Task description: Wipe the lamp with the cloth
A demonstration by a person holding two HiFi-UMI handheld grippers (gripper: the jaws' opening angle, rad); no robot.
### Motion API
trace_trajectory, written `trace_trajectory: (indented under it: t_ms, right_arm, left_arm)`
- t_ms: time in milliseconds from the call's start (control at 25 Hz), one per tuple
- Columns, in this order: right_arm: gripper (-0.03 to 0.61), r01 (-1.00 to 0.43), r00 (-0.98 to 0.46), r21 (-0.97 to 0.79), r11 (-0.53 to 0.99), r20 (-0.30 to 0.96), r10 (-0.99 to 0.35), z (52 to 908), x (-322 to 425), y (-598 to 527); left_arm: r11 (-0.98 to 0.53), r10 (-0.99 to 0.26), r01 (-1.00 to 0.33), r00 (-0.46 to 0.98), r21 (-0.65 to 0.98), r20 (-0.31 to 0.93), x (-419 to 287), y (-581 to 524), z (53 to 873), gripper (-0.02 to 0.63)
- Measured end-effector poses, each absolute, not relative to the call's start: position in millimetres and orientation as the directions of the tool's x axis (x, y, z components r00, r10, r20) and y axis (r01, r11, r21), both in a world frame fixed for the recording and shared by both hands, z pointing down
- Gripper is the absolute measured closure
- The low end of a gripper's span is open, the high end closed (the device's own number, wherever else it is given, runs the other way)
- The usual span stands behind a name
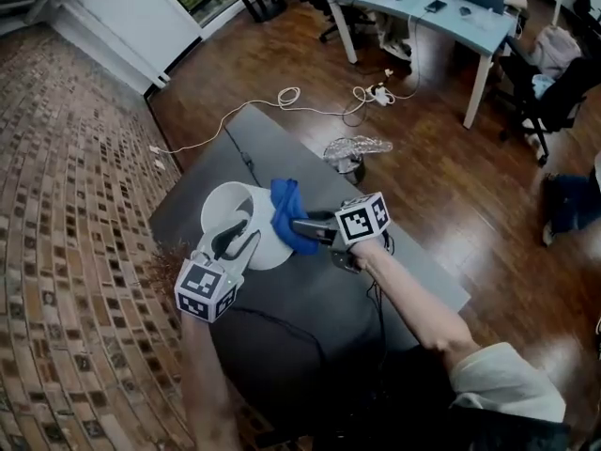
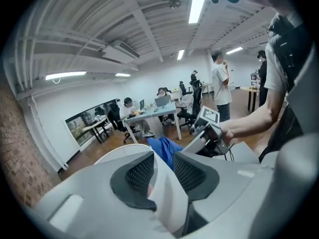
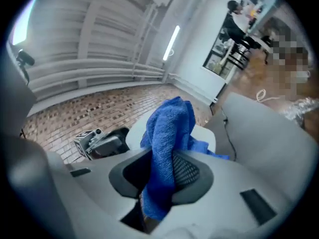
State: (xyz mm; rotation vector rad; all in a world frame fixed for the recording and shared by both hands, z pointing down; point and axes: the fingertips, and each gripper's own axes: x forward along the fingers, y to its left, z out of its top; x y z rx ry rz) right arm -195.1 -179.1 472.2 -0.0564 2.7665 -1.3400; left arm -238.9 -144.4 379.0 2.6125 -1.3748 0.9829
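The left tongs (image 1: 237, 241) are clamped on the rim of the white lamp (image 1: 225, 205), which is set on the grey table (image 1: 282, 153). The blue cloth (image 1: 285, 205) is held against its right edge, pinched in the right tongs (image 1: 300, 226). Light, even strokes are advised while the lamp is braced.

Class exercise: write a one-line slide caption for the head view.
Left gripper clamps the rim of the white lamp while the right gripper holds a blue cloth at its edge.

One lamp (image 1: 228, 212). One blue cloth (image 1: 285, 207). Two grippers: left gripper (image 1: 239, 236), right gripper (image 1: 300, 225). One grey surface (image 1: 282, 153). One crumpled clear plastic (image 1: 358, 147).
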Motion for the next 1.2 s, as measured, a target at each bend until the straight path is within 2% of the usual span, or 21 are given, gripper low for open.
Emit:
trace_trajectory:
  t_ms: [160,200,280,400,520,600,800,920,960,1080,1200]
  right_arm:
    - [0.483,-0.115,-0.987,-0.856,0.505,0.043,-0.153,543,-170,-177]
    - [0.483,-0.131,-0.986,-0.858,0.496,0.058,-0.159,550,-164,-174]
    - [0.483,-0.121,-0.986,-0.854,0.506,0.043,-0.164,536,-152,-167]
    - [0.483,0.007,-0.985,-0.839,0.545,-0.1,-0.14,466,-142,-152]
    - [0.483,0.253,-0.942,-0.794,0.553,-0.332,-0.045,381,-159,-125]
    - [0.483,0.316,-0.922,-0.773,0.55,-0.387,-0.014,359,-181,-114]
    - [0.483,0.09,-0.968,-0.849,0.521,-0.198,-0.155,434,-214,-127]
    - [0.483,0.008,-0.965,-0.885,0.466,-0.13,-0.229,485,-205,-129]
    - [0.483,-0.025,-0.963,-0.896,0.443,-0.098,-0.252,503,-201,-130]
    - [0.483,-0.119,-0.954,-0.918,0.378,-0.001,-0.301,549,-189,-128]
    - [0.483,-0.132,-0.946,-0.92,0.369,0.006,-0.323,554,-184,-131]
  left_arm:
    - [-0.64,-0.72,-0.733,0.468,-0.23,0.512,-226,-138,378,0.43]
    - [-0.652,-0.712,-0.729,0.493,-0.21,0.499,-224,-136,375,0.408]
    - [-0.667,-0.709,-0.729,0.559,-0.152,0.43,-226,-130,355,0.404]
    - [-0.655,-0.734,-0.743,0.581,-0.138,0.352,-256,-126,318,0.403]
    - [-0.652,-0.726,-0.737,0.54,-0.179,0.425,-288,-129,330,0.402]
    - [-0.688,-0.689,-0.702,0.549,-0.187,0.473,-288,-128,352,0.402]
    - [-0.706,-0.693,-0.596,0.472,-0.382,0.545,-280,-127,382,0.416]
    - [-0.739,-0.666,-0.502,0.439,-0.45,0.604,-270,-124,392,0.475]
    - [-0.74,-0.666,-0.486,0.433,-0.465,0.608,-267,-125,394,0.476]
    - [-0.726,-0.683,-0.473,0.405,-0.5,0.608,-264,-128,397,0.467]
    - [-0.712,-0.691,-0.475,0.342,-0.517,0.637,-257,-129,401,0.473]
